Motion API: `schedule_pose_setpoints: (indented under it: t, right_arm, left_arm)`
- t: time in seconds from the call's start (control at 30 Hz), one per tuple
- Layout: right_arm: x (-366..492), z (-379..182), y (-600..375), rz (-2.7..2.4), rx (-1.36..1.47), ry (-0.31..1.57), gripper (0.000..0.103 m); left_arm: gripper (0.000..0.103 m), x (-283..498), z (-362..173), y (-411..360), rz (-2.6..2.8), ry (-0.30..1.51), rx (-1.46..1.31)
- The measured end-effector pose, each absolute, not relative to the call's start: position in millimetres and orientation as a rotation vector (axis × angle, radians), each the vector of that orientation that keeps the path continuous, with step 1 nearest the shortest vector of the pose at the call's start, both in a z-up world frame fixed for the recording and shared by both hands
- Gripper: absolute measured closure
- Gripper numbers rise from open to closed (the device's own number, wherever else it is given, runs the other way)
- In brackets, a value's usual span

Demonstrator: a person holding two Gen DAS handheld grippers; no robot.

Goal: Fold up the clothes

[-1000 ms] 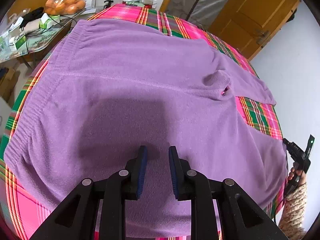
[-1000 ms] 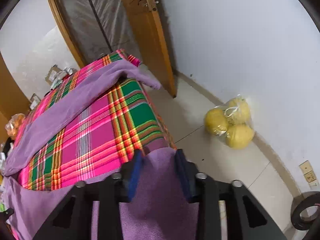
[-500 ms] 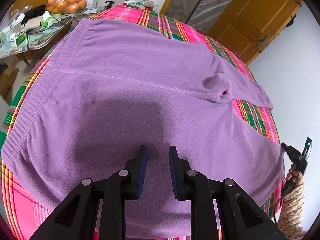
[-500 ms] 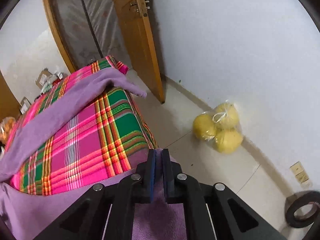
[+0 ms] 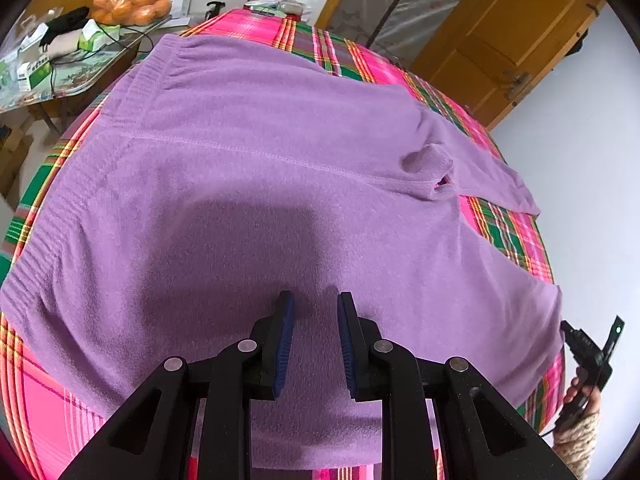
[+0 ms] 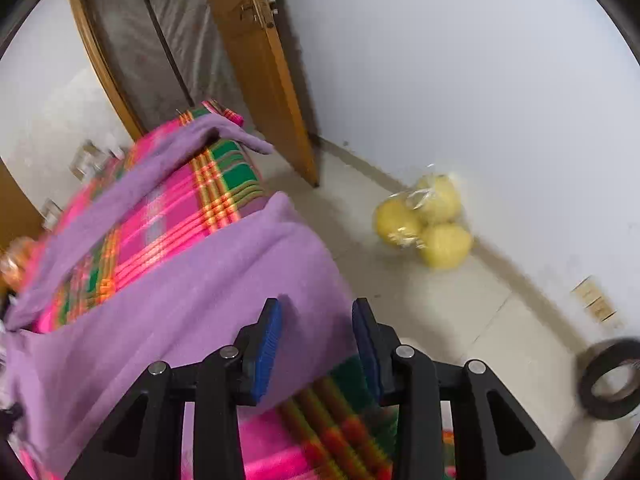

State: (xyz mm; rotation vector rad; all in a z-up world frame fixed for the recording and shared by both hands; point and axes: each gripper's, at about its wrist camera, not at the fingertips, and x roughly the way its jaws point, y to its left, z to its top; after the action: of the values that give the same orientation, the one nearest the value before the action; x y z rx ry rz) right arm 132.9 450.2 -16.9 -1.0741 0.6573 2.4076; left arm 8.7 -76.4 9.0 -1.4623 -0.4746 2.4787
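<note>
— What carries the load here?
— A surface under a pink, green and orange plaid cover (image 5: 352, 52), its near corner visible in the right wrist view (image 6: 320, 432).
— And directly on it?
— Purple trousers (image 5: 240, 208) lie spread across most of it, ribbed waistband at the left, one leg (image 6: 192, 280) draped over the right edge, the other (image 6: 120, 196) running along the far side, plaid showing between them.
</note>
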Motion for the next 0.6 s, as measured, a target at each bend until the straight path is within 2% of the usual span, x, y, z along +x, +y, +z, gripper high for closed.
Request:
schedule_pose_setpoints:
  t: [0.03,0.1,0.13,0.17,0.37,0.6]
  right_arm:
    - [134,-17,449,2.402,-1.067,0.649,0.067]
    - [135,-15,447,2.388,-1.051,0.616,0.078]
    - [136,-13,445,2.382,-1.043,0.594,0.094]
    - [137,-11,445,2.381,-1.036,0.579,0.099]
    - [149,-9,455,2.341,-1.001,0.639,0.099]
    - [139,-8,450,2.275,-1.054,0.560,0.098]
  left_arm:
    - [0.081,9,9,-76,2.477,-0.471,-1.462]
    - [0.081,9,9,-76,2.473,-0.466,-1.460]
    - [0.081,10,8,-76,2.469,-0.467,-1.457]
    - [0.081,10,8,-78,2.461,-0.477,-1.455]
    - [0.081,10,5,-83,2.434,-0.512,-1.442]
    - [0.081,11,5,-87,2.413,-0.521,-1.444]
